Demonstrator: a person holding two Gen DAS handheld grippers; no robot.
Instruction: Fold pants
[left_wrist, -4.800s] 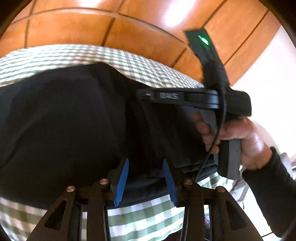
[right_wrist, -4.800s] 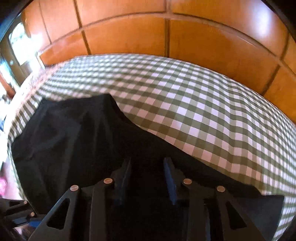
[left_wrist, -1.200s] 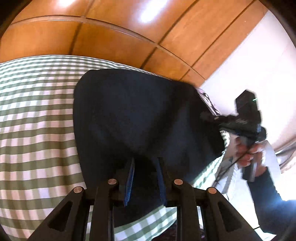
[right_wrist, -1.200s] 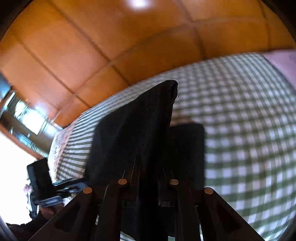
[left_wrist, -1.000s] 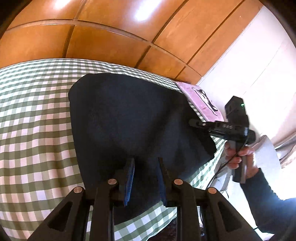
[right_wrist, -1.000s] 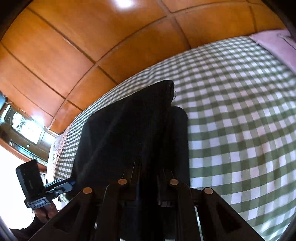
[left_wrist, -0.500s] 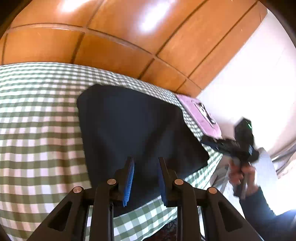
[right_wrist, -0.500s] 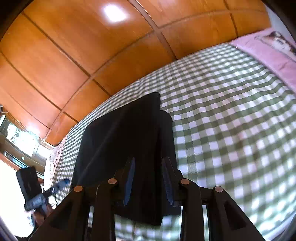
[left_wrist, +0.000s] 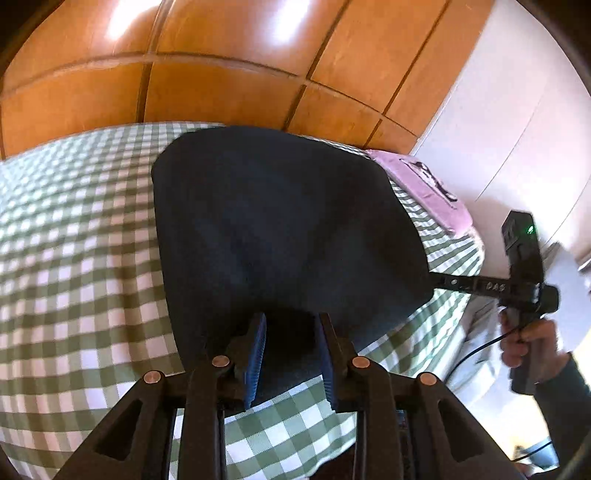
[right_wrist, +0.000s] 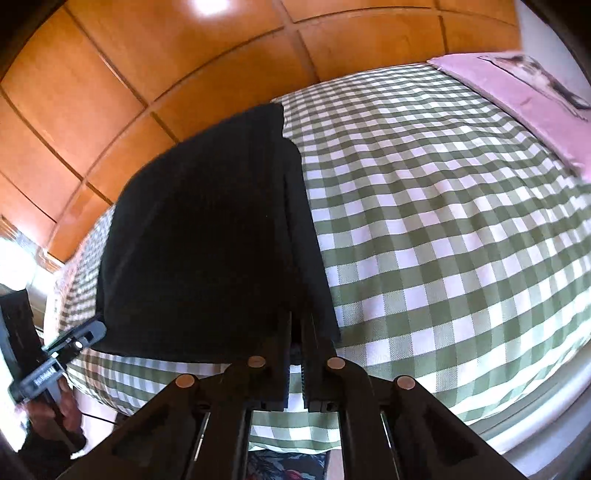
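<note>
The black pants (left_wrist: 280, 229) lie folded flat on the green checked bedspread (left_wrist: 74, 236). My left gripper (left_wrist: 291, 328) is open, its blue fingers (left_wrist: 256, 347) over the near edge of the pants with nothing between them. In the right wrist view the pants (right_wrist: 199, 236) form a dark rectangle with a stepped edge on the right. My right gripper (right_wrist: 296, 343) has its jaws nearly together at the pants' near right corner; whether cloth is pinched is hidden. The right gripper also shows in the left wrist view (left_wrist: 439, 281).
A pink pillow (right_wrist: 532, 96) lies at the bed's far right, also in the left wrist view (left_wrist: 424, 184). Wooden wall panels (left_wrist: 221, 74) stand behind the bed. The bed's near edge drops to the floor (right_wrist: 288, 461).
The pants went from lifted and hanging to lying flat on the bed. My left gripper opened and drew back to the near edge. My right gripper's jaws closed up after 0.5 s ago.
</note>
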